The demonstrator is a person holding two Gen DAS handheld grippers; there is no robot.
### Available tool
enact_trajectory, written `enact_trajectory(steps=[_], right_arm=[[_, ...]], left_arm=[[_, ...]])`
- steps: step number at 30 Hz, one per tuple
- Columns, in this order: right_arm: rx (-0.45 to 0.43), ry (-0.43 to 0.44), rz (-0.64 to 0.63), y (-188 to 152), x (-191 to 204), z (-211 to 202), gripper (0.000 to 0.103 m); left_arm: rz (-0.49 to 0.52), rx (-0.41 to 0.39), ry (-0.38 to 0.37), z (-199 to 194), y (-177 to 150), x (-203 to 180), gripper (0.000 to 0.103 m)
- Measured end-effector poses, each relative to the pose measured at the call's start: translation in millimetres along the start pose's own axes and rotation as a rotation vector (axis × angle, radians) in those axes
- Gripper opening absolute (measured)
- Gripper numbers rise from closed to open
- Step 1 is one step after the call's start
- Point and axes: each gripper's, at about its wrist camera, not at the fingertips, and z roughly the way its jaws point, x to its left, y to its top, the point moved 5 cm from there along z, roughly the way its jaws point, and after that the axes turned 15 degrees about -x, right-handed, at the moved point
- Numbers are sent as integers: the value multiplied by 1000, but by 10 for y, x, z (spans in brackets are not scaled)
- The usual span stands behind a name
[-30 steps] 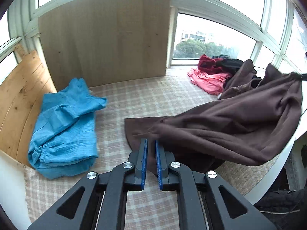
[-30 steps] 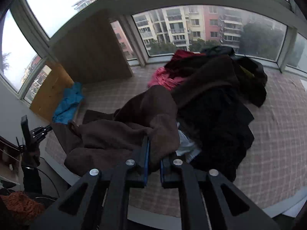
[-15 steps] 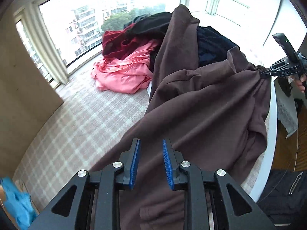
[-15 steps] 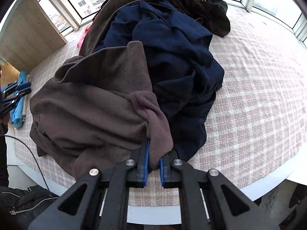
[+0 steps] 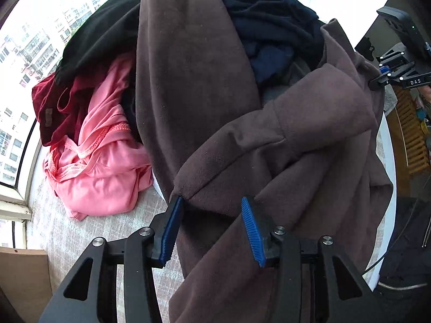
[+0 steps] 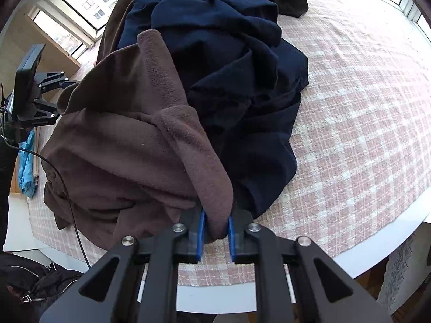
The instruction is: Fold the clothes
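A brown fleece garment [image 5: 269, 140] lies bunched across the checked table cover, draped partly over the clothes pile. My left gripper [image 5: 212, 228] is open, its blue pads on either side of a brown hem fold, not closed on it. My right gripper [image 6: 215, 231] is shut on a corner of the brown garment [image 6: 129, 145] near the table's front edge. It also shows at the right of the left wrist view [image 5: 388, 75], and the left gripper shows at the left of the right wrist view [image 6: 40, 102].
A pile of clothes lies behind: a navy garment [image 6: 237, 62], a pink one [image 5: 102, 161], a dark red one [image 5: 54, 107] and a black one [image 5: 102, 35]. A folded blue garment [image 6: 27, 167] lies at the far left. The table's white edge [image 6: 377, 245] curves close by.
My left gripper let go of the brown garment, swung right toward the pile and opened wide around another fold. My right gripper kept its grip and lowered the garment toward the table.
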Motion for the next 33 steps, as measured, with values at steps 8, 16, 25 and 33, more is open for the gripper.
enact_trajectory(steps=[8,16,25,33], right_arm=[[-64,-62,-64,187,13,-149,34],[-58,-58,-155,191,342,11,34],[-54,-93,-187,140,323,64,29],[-219,-58,-162,416,429,-526,7]], left_arm=[[100,-23,51,-130,43,-16,45],[186,-9,30,51,176,-178,45],[170,3,-49,-10,187,-235,12],[93,-144,9,-904,357,-268,9]])
